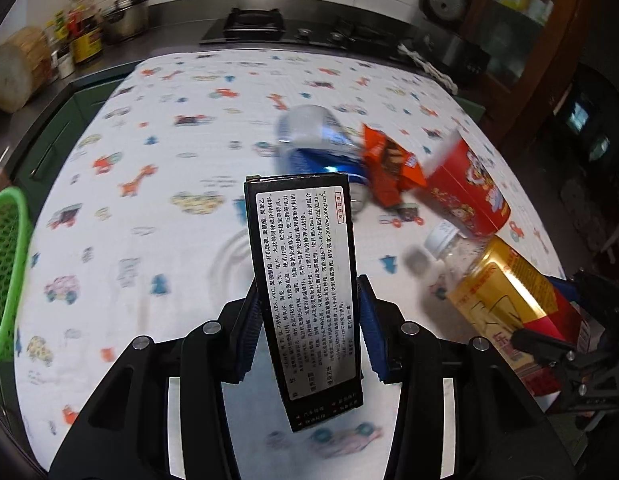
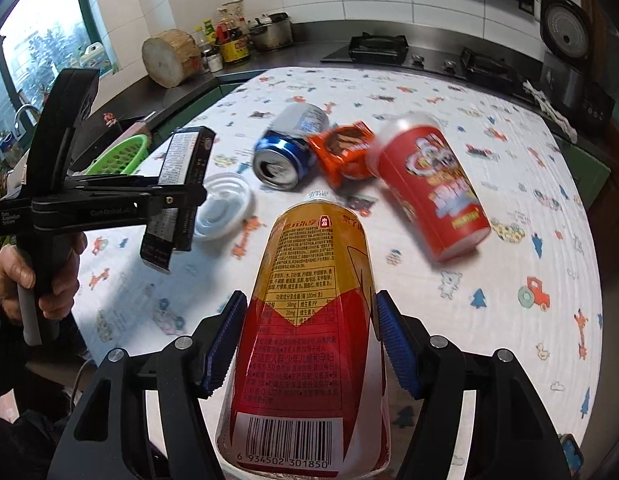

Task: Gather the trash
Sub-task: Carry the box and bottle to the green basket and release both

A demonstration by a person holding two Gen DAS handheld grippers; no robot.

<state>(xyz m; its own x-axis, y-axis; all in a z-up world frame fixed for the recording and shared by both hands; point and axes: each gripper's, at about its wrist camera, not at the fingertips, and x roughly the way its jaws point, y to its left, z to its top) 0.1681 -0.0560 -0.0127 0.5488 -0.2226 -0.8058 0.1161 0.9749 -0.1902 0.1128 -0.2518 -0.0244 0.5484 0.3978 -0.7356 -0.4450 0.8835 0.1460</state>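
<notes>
My left gripper (image 1: 307, 322) is shut on a black box with a white printed label (image 1: 305, 280) and holds it above the table; the box also shows in the right wrist view (image 2: 181, 184). My right gripper (image 2: 309, 340) is shut on a yellow and red plastic bottle (image 2: 305, 344), which also shows in the left wrist view (image 1: 505, 300). On the patterned tablecloth (image 2: 489, 312) lie a blue can (image 2: 289, 148), an orange snack wrapper (image 2: 345, 148), a red paper cup (image 2: 429, 188) and a clear plastic lid (image 2: 223, 208).
A green plastic basket (image 1: 5, 276) sits at the table's left edge, also in the right wrist view (image 2: 119, 156). Behind the table run a counter with a wooden chopping block (image 2: 169, 58), bottles, a pot and a gas stove (image 2: 379, 46).
</notes>
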